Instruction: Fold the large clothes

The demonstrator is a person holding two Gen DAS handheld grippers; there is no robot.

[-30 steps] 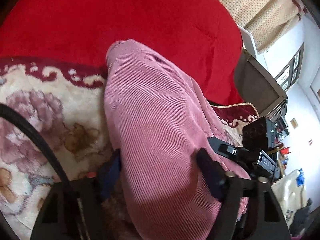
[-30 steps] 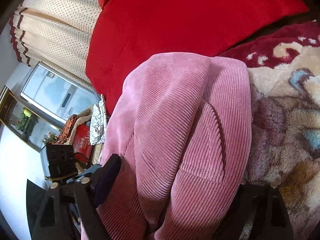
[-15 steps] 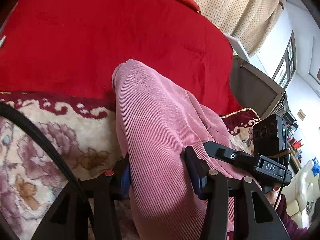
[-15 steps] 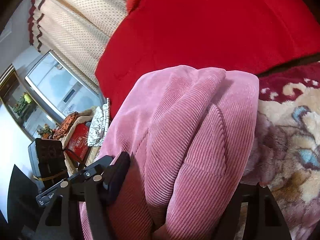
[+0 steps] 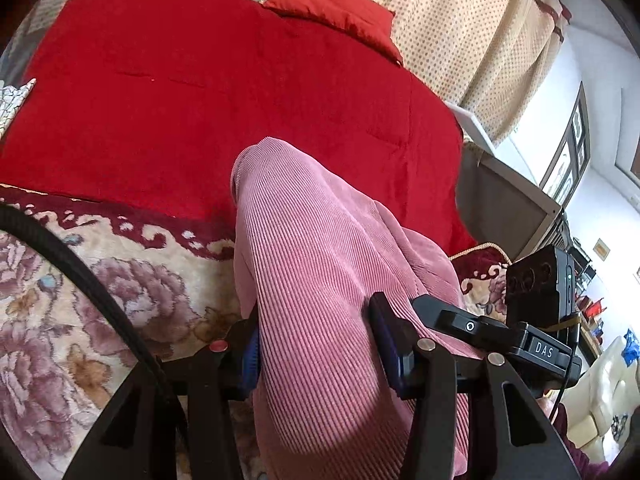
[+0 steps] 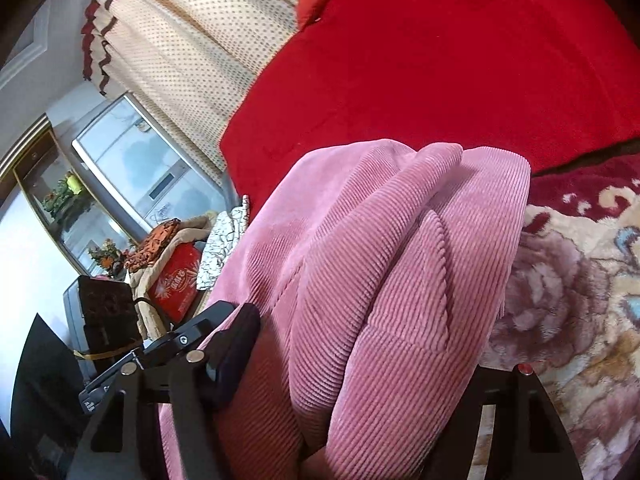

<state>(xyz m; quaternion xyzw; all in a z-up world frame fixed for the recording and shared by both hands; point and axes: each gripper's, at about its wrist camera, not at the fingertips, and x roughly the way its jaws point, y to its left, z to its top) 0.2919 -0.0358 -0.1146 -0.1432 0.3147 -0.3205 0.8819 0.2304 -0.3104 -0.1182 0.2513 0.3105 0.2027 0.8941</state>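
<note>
A bulky pink corduroy garment (image 5: 320, 248) is bunched into a thick roll over a floral blanket (image 5: 80, 280). My left gripper (image 5: 316, 352) is shut on one end of it, with a blue-padded finger pressing into the cloth on each side. In the right wrist view the garment (image 6: 380, 264) shows several folds and a seam. My right gripper (image 6: 360, 364) is shut on that end; its left finger (image 6: 236, 344) presses into the cloth, and the cloth hides its right finger. The other gripper's black body (image 5: 540, 304) shows beside the garment.
A red quilt (image 5: 220, 100) with a red pillow (image 5: 336, 8) lies beyond the garment, and dotted curtains (image 5: 460, 32) hang behind. A grey cabinet (image 5: 508, 204) stands at the bed's right. In the right wrist view a red box (image 6: 176, 284) and clutter sit beside a window (image 6: 132, 168).
Both grippers narrowed onto the pink garment and rose with it. The views tilted upward, so more of the curtains, pillow and room now show.
</note>
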